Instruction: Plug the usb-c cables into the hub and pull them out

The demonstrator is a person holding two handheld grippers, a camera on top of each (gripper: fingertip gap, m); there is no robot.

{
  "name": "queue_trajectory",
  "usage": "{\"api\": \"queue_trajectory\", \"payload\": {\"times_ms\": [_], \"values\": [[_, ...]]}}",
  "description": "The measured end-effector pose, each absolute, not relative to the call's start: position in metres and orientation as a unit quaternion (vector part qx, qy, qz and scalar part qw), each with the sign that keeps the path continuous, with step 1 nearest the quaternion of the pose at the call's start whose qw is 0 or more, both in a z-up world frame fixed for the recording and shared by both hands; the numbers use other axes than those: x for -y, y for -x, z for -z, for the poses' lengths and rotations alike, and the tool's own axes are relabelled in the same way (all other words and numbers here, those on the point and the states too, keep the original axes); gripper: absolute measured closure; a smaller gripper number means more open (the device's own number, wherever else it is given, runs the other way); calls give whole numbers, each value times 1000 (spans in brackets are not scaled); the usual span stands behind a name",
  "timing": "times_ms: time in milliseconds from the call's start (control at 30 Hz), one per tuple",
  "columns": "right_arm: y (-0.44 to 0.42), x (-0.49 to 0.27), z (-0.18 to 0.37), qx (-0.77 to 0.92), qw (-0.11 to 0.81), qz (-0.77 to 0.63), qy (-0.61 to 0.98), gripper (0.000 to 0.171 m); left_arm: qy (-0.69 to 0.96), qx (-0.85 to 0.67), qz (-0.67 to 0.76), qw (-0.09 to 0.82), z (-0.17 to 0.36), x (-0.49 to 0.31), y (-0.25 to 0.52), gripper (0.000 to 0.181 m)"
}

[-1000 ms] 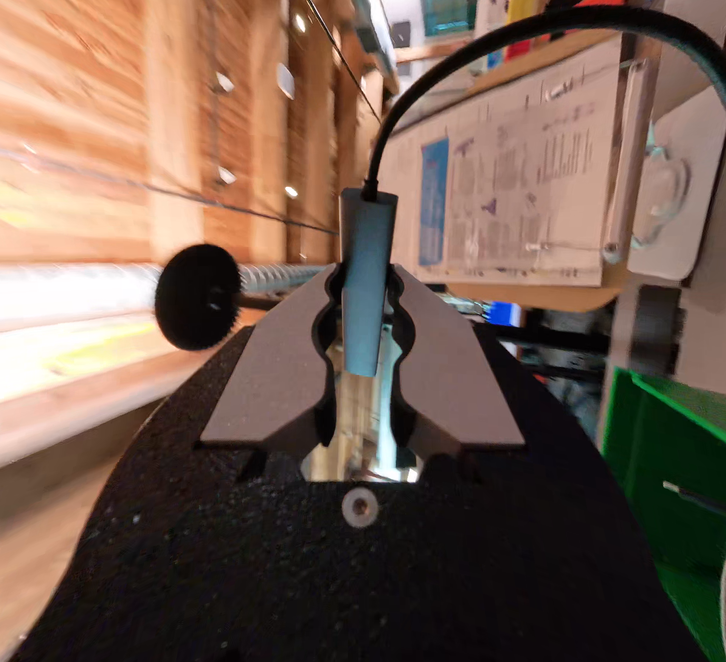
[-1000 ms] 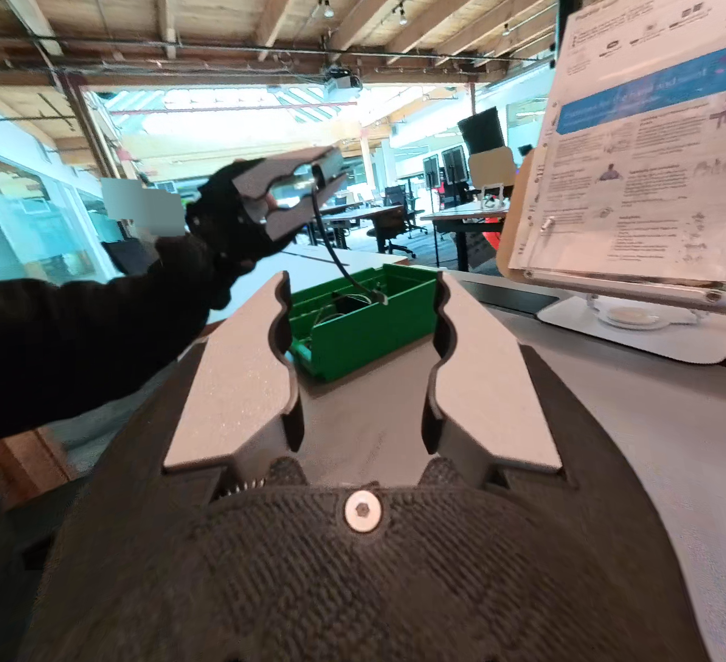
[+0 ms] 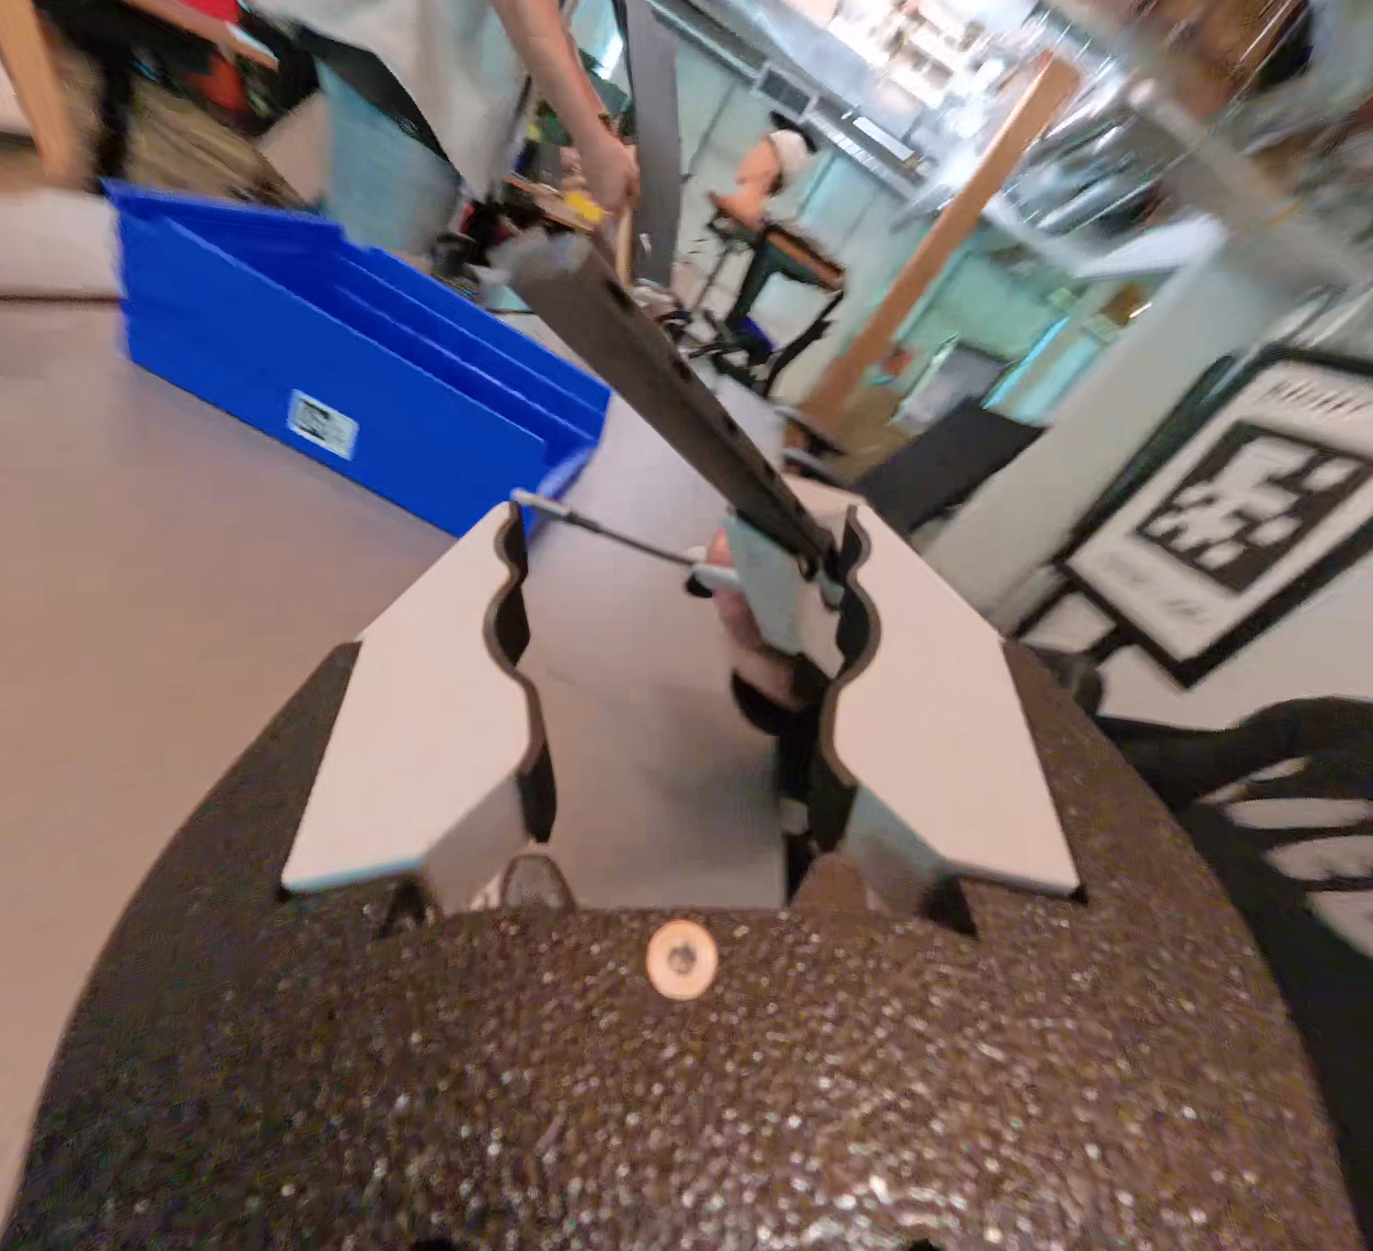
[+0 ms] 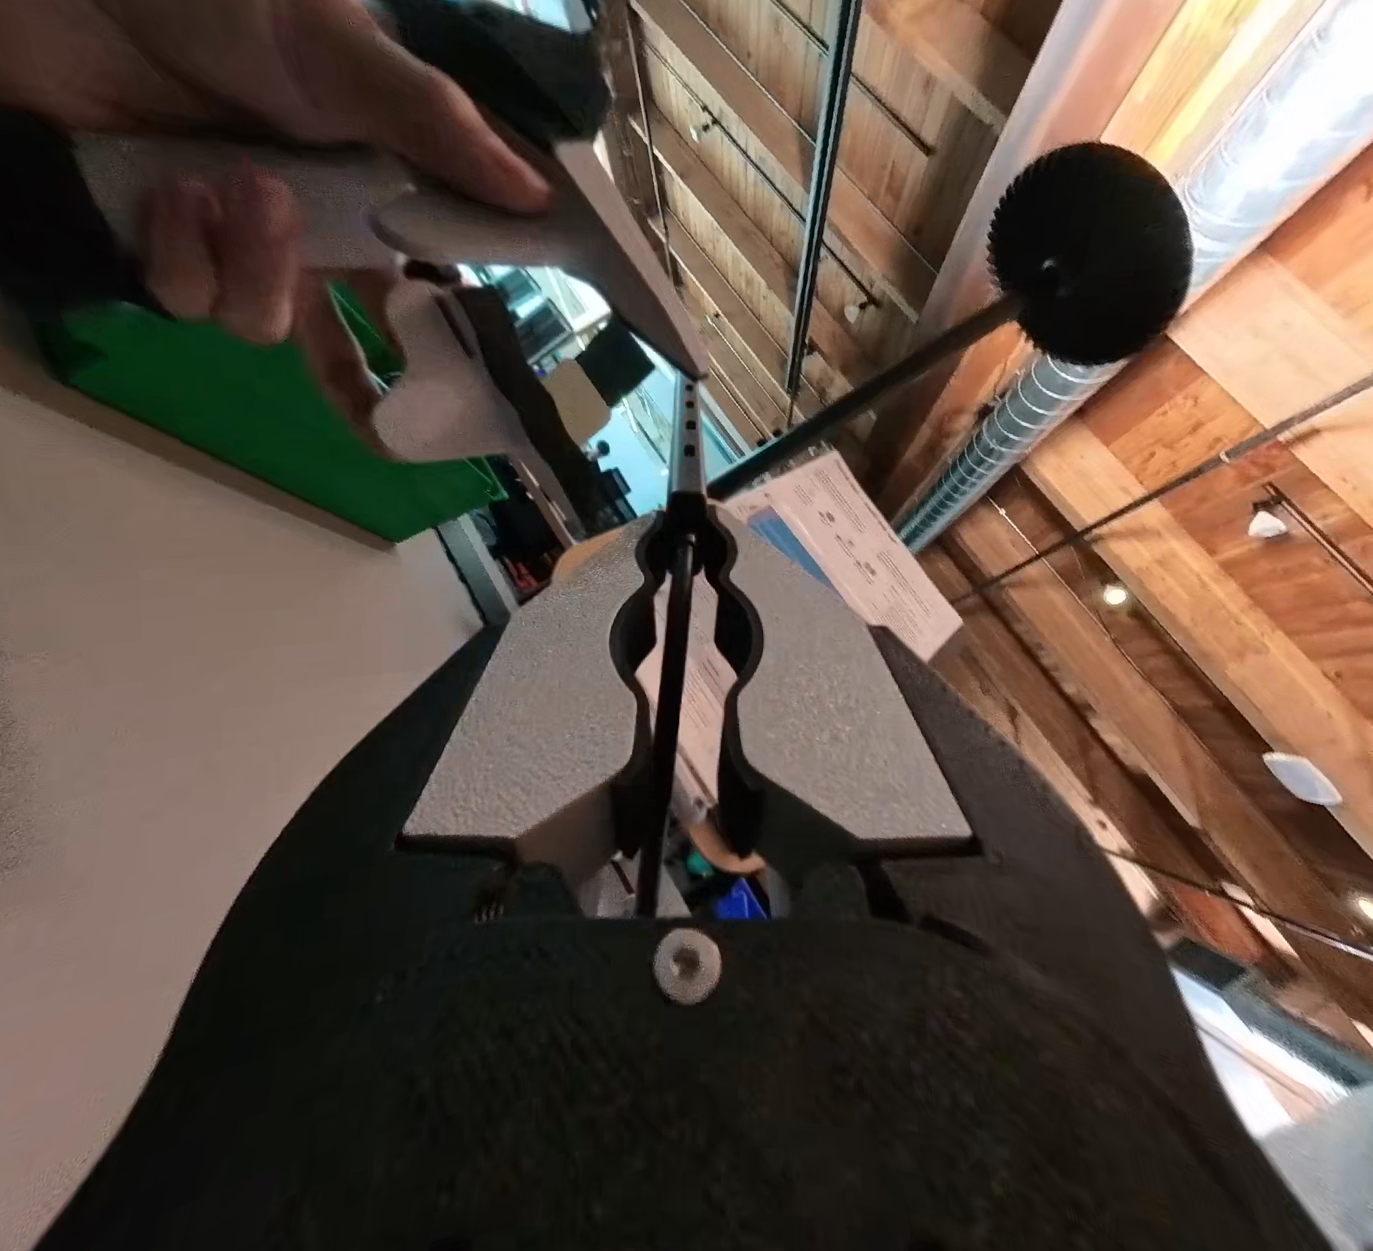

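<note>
R gripper (image 4: 687, 532) jaws pinch the cable (image 4: 669, 680) at center frame, tip nearing the hub (image 4: 689, 432) just above; L gripper (image 3: 680, 576) jaws wide; plug-in step, next needs port alignment.

The hub's (image 3: 654, 391) far end and the person (image 3: 416, 27) behind it blur together.

Dark slim hub (image 3: 661, 391) — tilted (ports showing), thin black cable (image 4: 672, 680) attached
</note>
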State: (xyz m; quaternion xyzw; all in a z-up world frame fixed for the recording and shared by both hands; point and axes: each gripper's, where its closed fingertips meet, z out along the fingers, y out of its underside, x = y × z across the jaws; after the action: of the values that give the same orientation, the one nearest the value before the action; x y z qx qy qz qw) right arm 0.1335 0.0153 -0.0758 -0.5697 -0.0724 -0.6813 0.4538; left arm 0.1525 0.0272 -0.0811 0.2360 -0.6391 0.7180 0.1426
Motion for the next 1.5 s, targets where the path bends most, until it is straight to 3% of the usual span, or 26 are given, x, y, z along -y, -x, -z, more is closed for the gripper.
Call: {"api": "queue_trajectory", "payload": {"times_ms": [67, 233, 467, 700, 800, 967, 1067, 1333, 1400, 1500], "values": [[-125, -29, 80, 93, 475, 661, 573, 164, -238, 616, -723, 204, 82, -30, -152, 101], [-126, -27, 82, 76, 516, 627, 579, 164, -219, 576, -732, 291, 79, -39, -143, 129], [-117, -34, 95, 137, 519, 575, 618, 165, -195, 643, -675, 304, 94, -48, -135, 129], [-112, -37, 100, 163, 518, 554, 631, 164, -142, 687, -641, 311, 95, -55, -120, 158], [-123, -35, 111, 118, 533, 513, 663, 161, -121, 707, -642, 270, 98, -57, -121, 161], [-130, -29, 91, -95, 728, 241, 635, 90, -56, 734, -667, 114, 100, -59, -136, 160], [-122, -33, 86, -120, 753, 146, 631, 88, 22, 729, -682, 47, 94, -60, -130, 160], [-114, -51, 98, -75, 678, 230, 694, 96, 66, 735, -674, 25, 113, -42, -135, 160], [-130, -46, 112, -109, 656, 241, 707, 89, 72, 722, -688, 29, 111, -37, -132, 160], [-138, -38, 116, -133, 679, 218, 688, 102, 82, 701, -707, 38, 103, -33, -127, 160]]}}
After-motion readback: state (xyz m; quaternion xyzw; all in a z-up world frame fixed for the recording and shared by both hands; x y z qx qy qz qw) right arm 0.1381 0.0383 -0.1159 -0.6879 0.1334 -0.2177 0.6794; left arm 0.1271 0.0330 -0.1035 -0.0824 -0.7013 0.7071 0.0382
